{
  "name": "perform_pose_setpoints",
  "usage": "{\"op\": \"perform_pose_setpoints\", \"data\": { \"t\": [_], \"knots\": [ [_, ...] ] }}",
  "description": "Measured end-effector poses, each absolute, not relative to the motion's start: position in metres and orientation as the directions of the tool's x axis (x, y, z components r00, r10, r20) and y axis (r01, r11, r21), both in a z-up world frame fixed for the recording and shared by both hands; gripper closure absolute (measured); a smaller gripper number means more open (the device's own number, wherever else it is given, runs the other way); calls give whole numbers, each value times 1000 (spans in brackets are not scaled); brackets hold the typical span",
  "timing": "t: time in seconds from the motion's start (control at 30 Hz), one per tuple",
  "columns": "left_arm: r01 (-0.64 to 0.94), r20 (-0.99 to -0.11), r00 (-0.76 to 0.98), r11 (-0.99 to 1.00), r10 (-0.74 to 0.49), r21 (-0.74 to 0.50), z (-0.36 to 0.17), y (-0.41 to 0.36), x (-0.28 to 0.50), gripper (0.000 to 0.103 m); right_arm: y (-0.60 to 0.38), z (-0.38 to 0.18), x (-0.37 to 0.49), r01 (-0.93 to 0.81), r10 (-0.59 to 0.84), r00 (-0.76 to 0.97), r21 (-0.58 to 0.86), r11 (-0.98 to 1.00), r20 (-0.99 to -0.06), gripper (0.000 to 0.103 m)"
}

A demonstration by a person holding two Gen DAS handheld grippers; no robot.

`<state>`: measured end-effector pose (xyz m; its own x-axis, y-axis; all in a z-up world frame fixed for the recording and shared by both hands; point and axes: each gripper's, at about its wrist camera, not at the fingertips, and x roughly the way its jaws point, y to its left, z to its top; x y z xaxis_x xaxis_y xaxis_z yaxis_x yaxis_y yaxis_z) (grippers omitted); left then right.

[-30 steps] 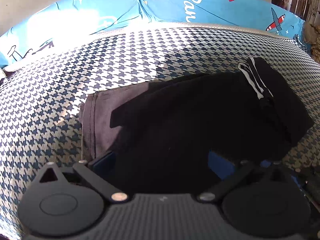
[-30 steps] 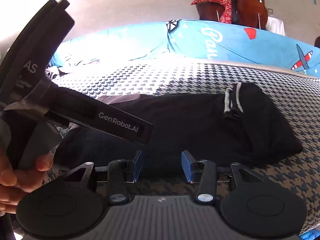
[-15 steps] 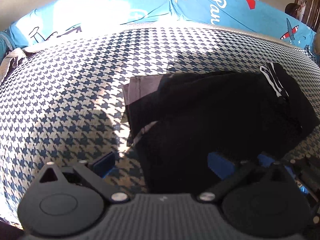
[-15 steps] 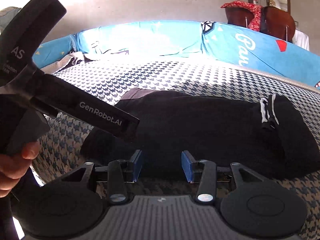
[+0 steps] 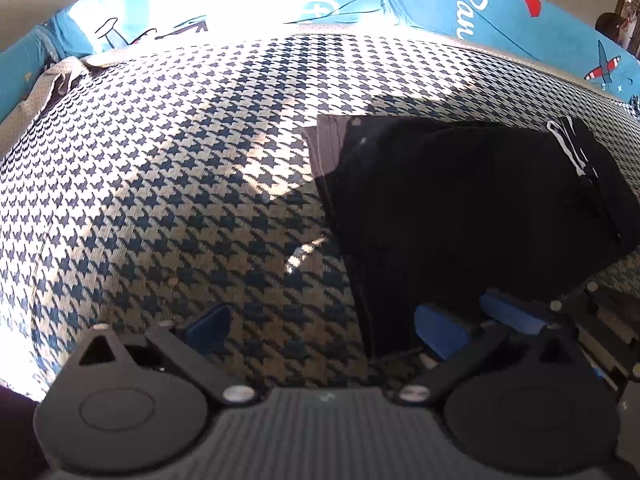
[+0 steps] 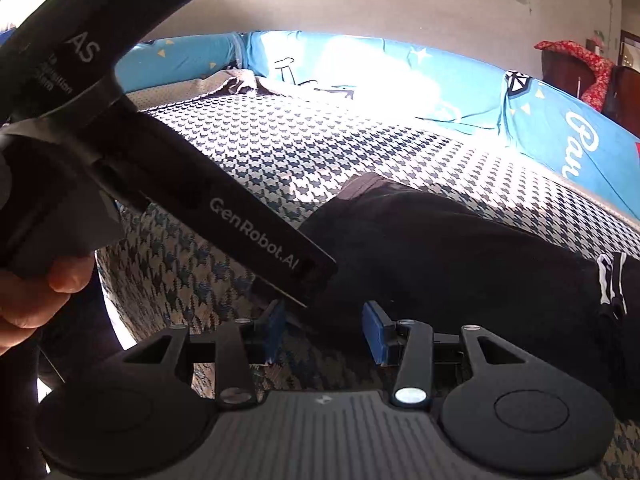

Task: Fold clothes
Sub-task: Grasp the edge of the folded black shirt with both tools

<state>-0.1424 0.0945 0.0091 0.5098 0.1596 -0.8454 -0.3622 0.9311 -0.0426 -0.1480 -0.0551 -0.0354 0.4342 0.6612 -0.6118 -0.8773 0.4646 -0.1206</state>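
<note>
My left gripper (image 5: 324, 322) is spread wide and holds nothing; it has slid off the cloth to the left and now hangs over bare checked bed cover (image 5: 168, 184). My right gripper (image 6: 324, 330) has its fingers apart too, with the near edge of the black clothes (image 6: 440, 252) between them, not squeezed. The black clothes lie flat in layers toward the right side of the bed, white stripes (image 5: 572, 148) at the far right end. I think one fold is down. Farther back runs the blue bedding (image 5: 460, 4).
</note>
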Motion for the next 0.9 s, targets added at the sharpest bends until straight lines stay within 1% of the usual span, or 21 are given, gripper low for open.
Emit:
{"op": "perform_pose_setpoints", "data": {
  "t": [0.23, 0.3, 0.47, 0.6, 0.63, 0.67, 0.7, 0.73, 0.77, 0.83, 0.9],
  "knots": [
    [-409, -842, 512, 910, 170, -64, 10, 104, -144, 0, -40, -42, -156, -901, 662, 424, -214, 377, -618, 59],
    [-429, -841, 513, 900, 173, -76, 11, 107, -144, 0, -35, -46, -159, -903, 657, 428, -260, 342, -621, 59],
    [-466, -847, 505, 878, 164, -108, 8, 116, -143, 0, -32, -49, -157, -889, 656, 457, -289, 355, -600, 59],
    [-475, -851, 508, 867, 131, -150, 7, 121, -142, 0, -28, -52, -156, -877, 655, 480, -312, 365, -583, 60],
    [-474, -852, 510, 865, 121, -161, 7, 122, -142, 0, -28, -52, -155, -874, 655, 486, -317, 368, -579, 61],
    [-473, -852, 512, 864, 110, -172, 6, 122, -141, 0, -27, -53, -155, -871, 655, 491, -323, 370, -574, 69],
    [-470, -852, 514, 863, 100, -182, 6, 122, -140, 0, -26, -54, -155, -868, 654, 497, -329, 373, -570, 83],
    [-468, -852, 516, 863, 91, -191, 5, 122, -140, 0, -25, -54, -154, -865, 654, 502, -334, 375, -566, 89],
    [-464, -851, 519, 861, 74, -208, 5, 123, -138, 0, -25, -55, -154, -861, 654, 508, -340, 378, -561, 93],
    [-457, -848, 529, 852, 29, -256, 5, 126, -135, 0, -23, -56, -153, -855, 653, 519, -349, 384, -552, 94],
    [-452, -842, 539, 837, -17, -307, 5, 131, -130, 0, -29, -50, -143, -857, 663, 512, -281, 431, -546, 94]
  ]
}}
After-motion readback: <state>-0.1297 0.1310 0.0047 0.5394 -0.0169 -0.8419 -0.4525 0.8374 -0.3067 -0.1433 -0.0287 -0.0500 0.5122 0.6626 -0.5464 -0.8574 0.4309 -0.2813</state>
